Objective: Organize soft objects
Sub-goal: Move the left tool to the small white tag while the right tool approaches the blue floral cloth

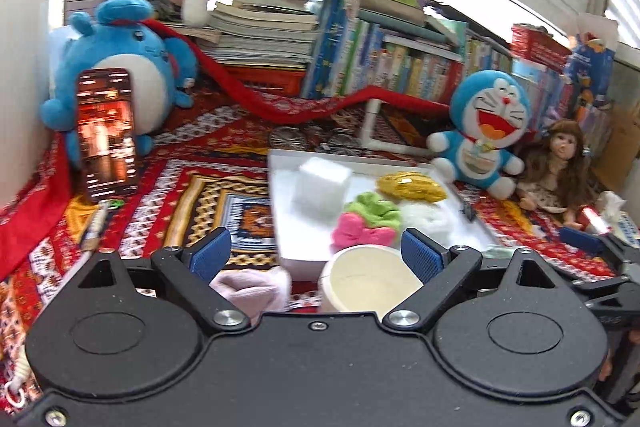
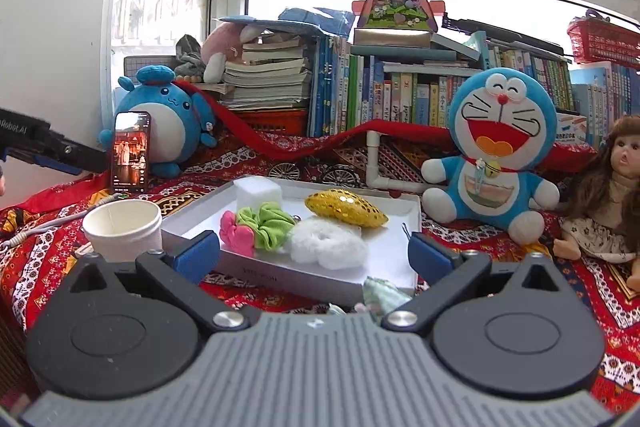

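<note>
A white tray [image 2: 396,251] on the patterned cloth holds a white foam block [image 2: 258,191], a pink scrunchie [image 2: 236,231], a green scrunchie [image 2: 268,223], a white fluffy scrunchie [image 2: 326,245] and a gold sequin pouch [image 2: 346,213]. The tray also shows in the left wrist view [image 1: 288,227]. My left gripper [image 1: 316,253] is open and empty above a paper cup [image 1: 370,285] and a pale pink soft item [image 1: 252,289]. My right gripper [image 2: 314,255] is open and empty before the tray, above a pale green soft item [image 2: 380,293].
A Doraemon plush [image 2: 498,147] and a doll [image 2: 608,195] sit right of the tray. A blue round plush [image 2: 168,123] with a phone [image 2: 131,151] leaning on it stands at the left. Books [image 2: 400,91] line the back. The cup [image 2: 122,227] stands left of the tray.
</note>
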### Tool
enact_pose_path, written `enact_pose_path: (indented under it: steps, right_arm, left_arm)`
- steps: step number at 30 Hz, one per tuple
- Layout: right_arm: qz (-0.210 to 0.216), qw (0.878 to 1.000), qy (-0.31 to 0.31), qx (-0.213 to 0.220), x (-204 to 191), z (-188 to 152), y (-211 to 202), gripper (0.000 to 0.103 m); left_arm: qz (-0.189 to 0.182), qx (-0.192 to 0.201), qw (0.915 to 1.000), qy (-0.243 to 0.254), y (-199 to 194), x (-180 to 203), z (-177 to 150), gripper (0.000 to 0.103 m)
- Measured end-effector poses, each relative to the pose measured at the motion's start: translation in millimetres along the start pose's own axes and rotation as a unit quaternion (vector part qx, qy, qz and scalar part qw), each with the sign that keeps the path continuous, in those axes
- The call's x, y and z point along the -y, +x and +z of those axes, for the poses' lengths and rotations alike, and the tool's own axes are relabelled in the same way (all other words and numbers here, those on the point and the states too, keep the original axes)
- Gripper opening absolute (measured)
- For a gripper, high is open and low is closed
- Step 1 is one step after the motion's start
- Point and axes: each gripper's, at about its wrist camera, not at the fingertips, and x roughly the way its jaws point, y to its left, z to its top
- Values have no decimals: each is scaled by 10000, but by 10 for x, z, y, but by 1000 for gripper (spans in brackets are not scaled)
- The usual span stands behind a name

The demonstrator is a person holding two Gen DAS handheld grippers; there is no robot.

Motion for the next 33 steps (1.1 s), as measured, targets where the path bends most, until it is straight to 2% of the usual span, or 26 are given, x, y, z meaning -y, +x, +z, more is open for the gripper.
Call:
enact_pose_path:
  steps: [6, 14, 22, 28, 33]
  right_arm:
    - [-269, 9994, 147, 163, 77, -116, -99, 103]
    - [-576, 9979, 265, 145, 171, -273, -170, 103]
    - [-811, 9957, 449, 3, 264, -419, -228, 103]
    - [-1015, 9932, 552, -106, 352, -500, -297, 103]
    - [-1125, 9915, 630, -200, 408, -559, -301, 103]
  left_arm:
    - [281, 50, 9993, -259, 13, -237, -190, 93]
    - [610, 31, 9963, -611, 80, -501, -416, 93]
    - [996, 249, 9932, -553, 77, -561, -567, 95]
    - [1170, 124, 9909, -654, 122, -647, -707, 95]
    - [1188, 31, 9916, -511, 153, -609, -786, 95]
